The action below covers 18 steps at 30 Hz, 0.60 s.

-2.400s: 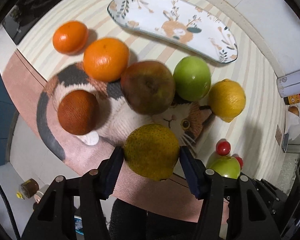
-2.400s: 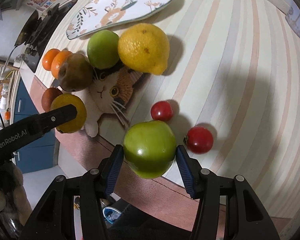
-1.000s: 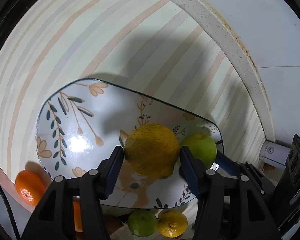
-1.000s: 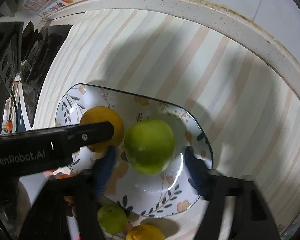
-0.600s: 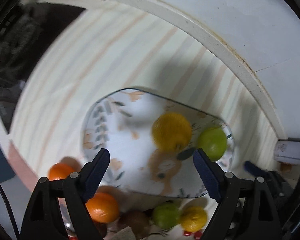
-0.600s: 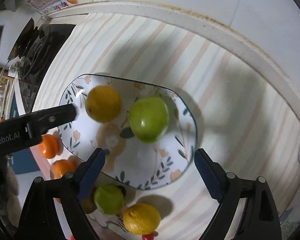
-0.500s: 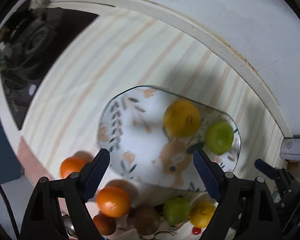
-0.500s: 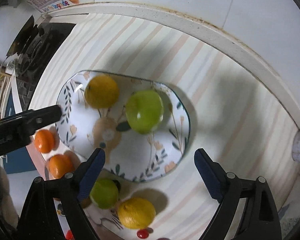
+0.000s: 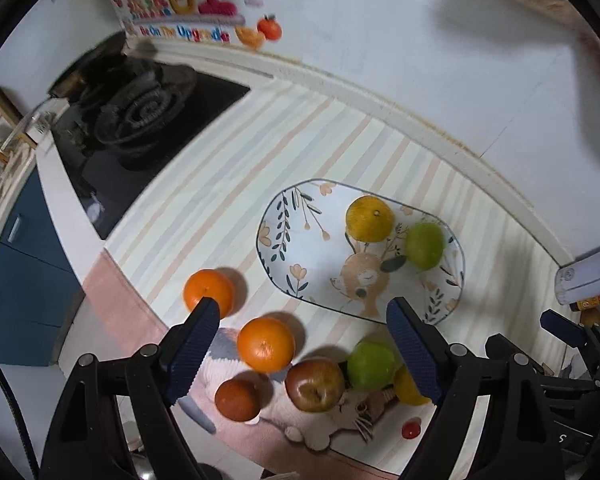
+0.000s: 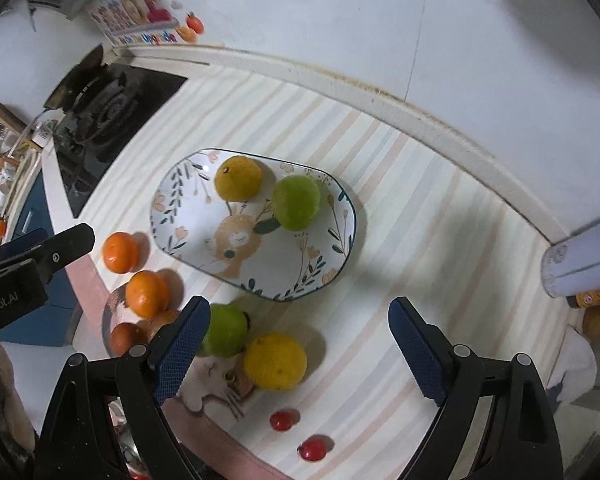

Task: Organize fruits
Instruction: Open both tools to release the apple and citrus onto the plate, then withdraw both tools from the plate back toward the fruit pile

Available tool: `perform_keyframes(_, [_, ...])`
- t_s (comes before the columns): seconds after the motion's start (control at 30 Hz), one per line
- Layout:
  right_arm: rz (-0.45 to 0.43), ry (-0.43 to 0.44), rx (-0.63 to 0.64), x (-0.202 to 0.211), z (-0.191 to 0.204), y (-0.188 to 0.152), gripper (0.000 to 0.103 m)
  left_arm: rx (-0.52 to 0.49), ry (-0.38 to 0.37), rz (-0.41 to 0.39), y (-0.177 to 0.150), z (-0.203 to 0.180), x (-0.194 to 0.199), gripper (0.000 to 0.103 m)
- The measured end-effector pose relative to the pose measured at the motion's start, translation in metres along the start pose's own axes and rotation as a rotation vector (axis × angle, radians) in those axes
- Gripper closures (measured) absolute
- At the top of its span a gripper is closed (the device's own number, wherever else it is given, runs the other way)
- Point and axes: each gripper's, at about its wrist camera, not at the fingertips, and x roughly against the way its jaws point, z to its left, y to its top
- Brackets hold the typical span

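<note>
Right wrist: green apple on plate, beyond empty claw (spread wide).

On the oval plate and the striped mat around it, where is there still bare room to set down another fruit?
The plate is bare over its stove-side half and front; the yellow citrus and green apple fill its back. The striped mat is bare right of the plate. It is crowded in front, around the oranges and lemon.

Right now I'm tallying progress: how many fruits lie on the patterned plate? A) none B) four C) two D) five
C: only a yellow-orange citrus and a green apple sit on the plate; the other fruits lie on the counter.
</note>
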Motion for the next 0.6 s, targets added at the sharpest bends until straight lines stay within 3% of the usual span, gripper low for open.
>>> perform_keyframes(0.33, [-0.111, 0.012, 0.022, 0.075, 0.002, -0.041, 0.010, -0.035, -0.013, -0.122, -0.040, -0.009, 0.067, 0.018])
perform_keyframes(0.6, [-0.167, 0.035, 0.029, 0.113, 0.009, -0.060, 0.010, -0.027, -0.036, -0.160, -0.062, -0.007, 0.094, 0.018])
